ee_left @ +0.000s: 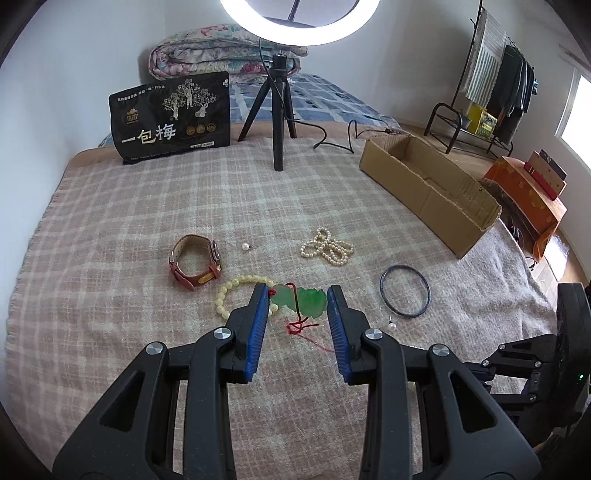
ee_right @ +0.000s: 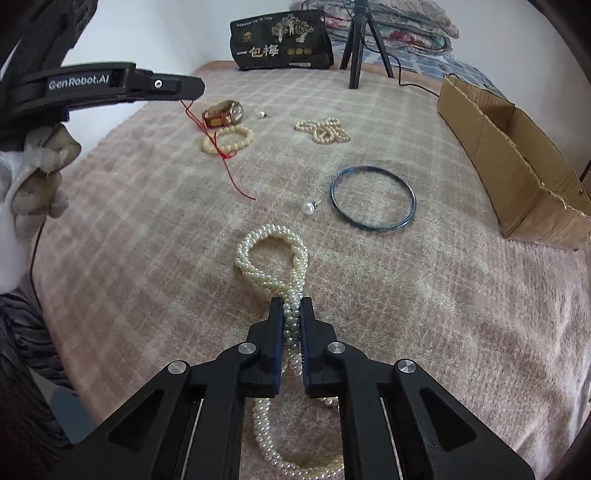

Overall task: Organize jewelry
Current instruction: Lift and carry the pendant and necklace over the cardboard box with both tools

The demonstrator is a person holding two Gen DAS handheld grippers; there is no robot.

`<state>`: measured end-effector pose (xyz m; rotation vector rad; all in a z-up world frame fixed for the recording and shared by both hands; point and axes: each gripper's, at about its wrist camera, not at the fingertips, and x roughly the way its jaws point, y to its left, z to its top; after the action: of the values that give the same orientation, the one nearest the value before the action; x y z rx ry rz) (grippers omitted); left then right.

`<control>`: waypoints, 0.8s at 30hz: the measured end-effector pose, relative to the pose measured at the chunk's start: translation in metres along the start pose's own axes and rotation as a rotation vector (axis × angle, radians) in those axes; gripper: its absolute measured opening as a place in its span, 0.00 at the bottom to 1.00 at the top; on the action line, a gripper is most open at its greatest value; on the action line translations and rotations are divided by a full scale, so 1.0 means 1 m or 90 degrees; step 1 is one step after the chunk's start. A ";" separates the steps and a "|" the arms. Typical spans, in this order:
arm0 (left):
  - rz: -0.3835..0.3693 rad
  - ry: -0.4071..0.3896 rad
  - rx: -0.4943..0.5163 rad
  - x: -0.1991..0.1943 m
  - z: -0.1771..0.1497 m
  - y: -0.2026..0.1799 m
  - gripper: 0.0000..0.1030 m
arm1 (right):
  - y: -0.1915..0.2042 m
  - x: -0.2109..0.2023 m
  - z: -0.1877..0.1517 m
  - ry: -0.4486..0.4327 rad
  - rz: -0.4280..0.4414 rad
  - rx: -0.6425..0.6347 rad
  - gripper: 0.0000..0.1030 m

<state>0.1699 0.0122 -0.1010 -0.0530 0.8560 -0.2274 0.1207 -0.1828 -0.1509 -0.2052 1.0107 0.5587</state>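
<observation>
- I work over a bed spread with a pink plaid blanket [ee_left: 147, 206]; behind it stand a white wall, a folded floral quilt [ee_left: 221, 48], a ring light [ee_left: 299, 22] on a black tripod [ee_left: 277, 107], and, far right, a clothes rack [ee_left: 506, 85].
- A black snack bag [ee_left: 171, 118] at the back left reads "一包梅"; my left tool's arm, seen from the right wrist, reads "GenRobot.AI".
- Left to right on the blanket: a red-strapped watch [ee_left: 195, 264], a cream bead bracelet [ee_left: 231, 295], a loose pearl necklace [ee_left: 327, 245], a dark blue bangle [ee_left: 405, 290], an open cardboard box [ee_left: 428, 184].
- My left gripper [ee_left: 297, 301] clamps a green jade pendant [ee_left: 308, 301] between its blue pads, lifted, its red cord [ee_right: 221, 155] trailing down to the blanket.
- My right gripper [ee_right: 292, 304] is clenched on a twisted pearl rope [ee_right: 273, 254] whose loop lies ahead of the fingertips.
</observation>
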 end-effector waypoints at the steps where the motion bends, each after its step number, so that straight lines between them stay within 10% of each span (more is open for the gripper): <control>1: -0.003 -0.004 -0.003 -0.003 0.001 0.001 0.31 | 0.000 -0.007 0.002 -0.012 -0.002 0.002 0.06; 24: -0.086 -0.080 -0.003 -0.052 0.048 -0.042 0.31 | -0.046 -0.138 0.074 -0.247 -0.083 0.064 0.06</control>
<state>0.1661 -0.0191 -0.0255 -0.1284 0.7287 -0.3448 0.1438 -0.2386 0.0008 -0.0682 0.6410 0.4067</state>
